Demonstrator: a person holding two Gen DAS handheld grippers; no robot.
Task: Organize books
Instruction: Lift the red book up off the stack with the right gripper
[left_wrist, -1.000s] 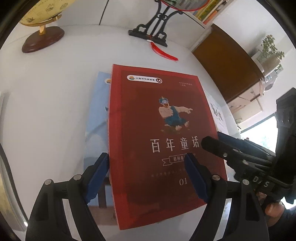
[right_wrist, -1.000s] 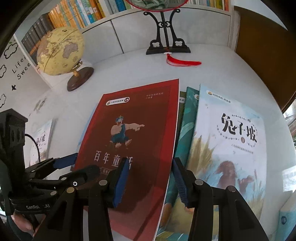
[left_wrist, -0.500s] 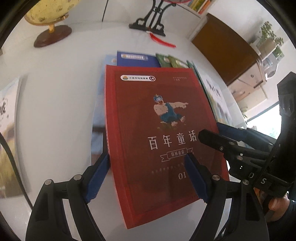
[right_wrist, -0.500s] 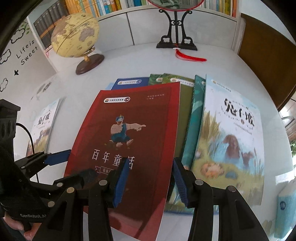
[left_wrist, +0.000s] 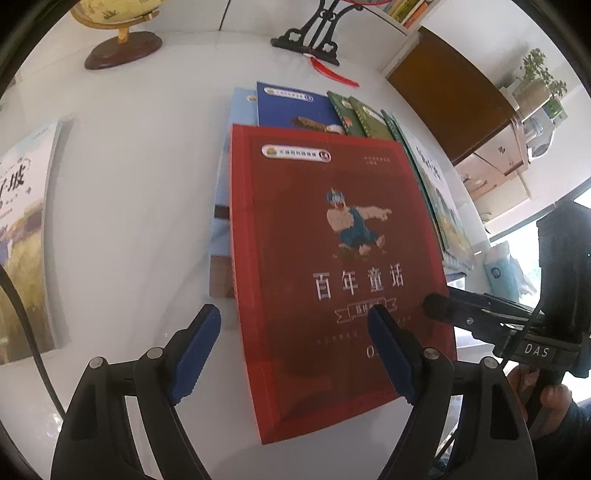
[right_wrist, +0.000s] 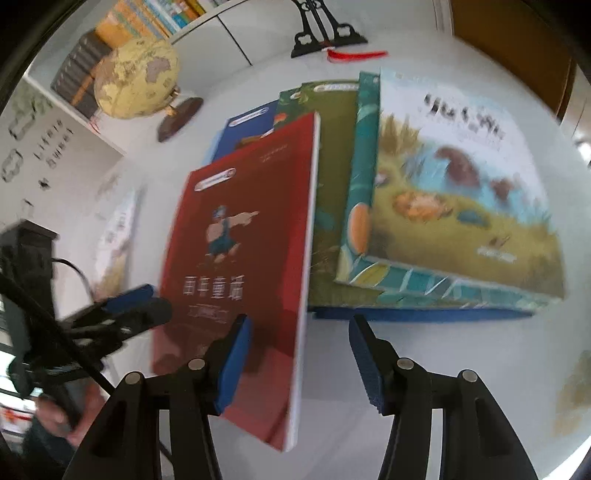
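Lying w/ right edge between opening right gripper (right_wrist: 299, 356) jaws, red book (right_wrist: 243, 266); left gripper (left_wrist: 295, 347) wide.

You have one red book (left_wrist: 332, 258), one globe (right_wrist: 136, 79), one black stand (left_wrist: 314, 38) and two grippers before you.

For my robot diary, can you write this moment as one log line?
red book: overlapping stack | left gripper: open, straddling its left edge | right gripper: opening, straddling its right edge
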